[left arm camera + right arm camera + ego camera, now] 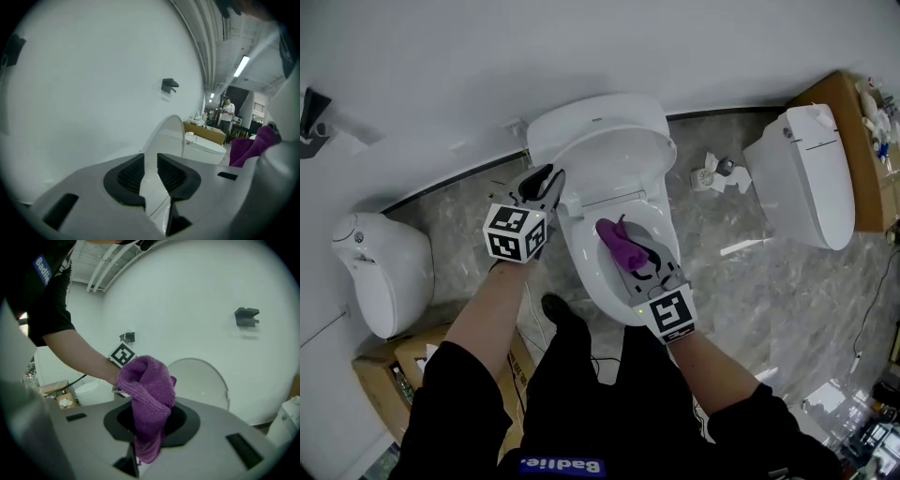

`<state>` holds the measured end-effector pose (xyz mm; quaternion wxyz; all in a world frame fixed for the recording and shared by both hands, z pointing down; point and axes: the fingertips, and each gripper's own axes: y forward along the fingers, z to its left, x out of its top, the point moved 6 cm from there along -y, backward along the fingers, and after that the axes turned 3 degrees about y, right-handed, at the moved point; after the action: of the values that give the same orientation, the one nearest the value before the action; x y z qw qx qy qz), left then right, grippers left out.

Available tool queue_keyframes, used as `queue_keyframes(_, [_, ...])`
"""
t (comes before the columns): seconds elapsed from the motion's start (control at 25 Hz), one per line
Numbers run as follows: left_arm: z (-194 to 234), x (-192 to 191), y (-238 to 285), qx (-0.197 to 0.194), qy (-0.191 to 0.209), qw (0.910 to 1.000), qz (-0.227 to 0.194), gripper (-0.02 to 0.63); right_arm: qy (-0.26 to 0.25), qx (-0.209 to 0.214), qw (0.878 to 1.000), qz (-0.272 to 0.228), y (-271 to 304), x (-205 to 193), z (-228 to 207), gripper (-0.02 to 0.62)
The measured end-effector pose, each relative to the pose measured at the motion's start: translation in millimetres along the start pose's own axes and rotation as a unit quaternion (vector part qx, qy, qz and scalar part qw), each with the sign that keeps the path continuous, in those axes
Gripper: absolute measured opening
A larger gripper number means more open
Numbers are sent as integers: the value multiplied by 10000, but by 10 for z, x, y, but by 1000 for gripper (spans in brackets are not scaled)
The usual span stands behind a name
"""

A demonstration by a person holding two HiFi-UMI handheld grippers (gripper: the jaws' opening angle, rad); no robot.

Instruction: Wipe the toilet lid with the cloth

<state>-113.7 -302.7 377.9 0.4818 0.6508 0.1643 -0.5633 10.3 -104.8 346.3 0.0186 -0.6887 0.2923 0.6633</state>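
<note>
Wipe not yet begun: the left gripper's (150, 169) fingers pinch the upright toilet lid (165, 135), the right gripper's (149, 430) pinch the cloth (147, 390); next, it likely needs pressing against the lid.

— What is the person wearing?
— A black short-sleeved shirt (464, 394). In the head view it has a blue patch (562, 466) with white lettering at six o'clock.
— And the tools?
— The left gripper (150, 176) and right gripper (150, 420) are grey, with black around the jaws. The left one's pads (130, 176) are ribbed. Each carries a white cube (516, 234) with black square markers, at nine and four o'clock.
</note>
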Motion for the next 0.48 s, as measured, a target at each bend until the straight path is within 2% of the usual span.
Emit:
queue_keyframes(0.08, [90,-31,6,88,130,9999,-45,46,24,-64,9999,-74,98,28,-27,81])
queue_keyframes(0.32, [336,-125,29,112,502,9987,-4,41,-57,-157,9989,-428,575,171,-179,81])
queue_keyframes(0.48, [421,-180,74,-37,916,9958,55,43,-91,-220,9977,-632,879,225,-283,81])
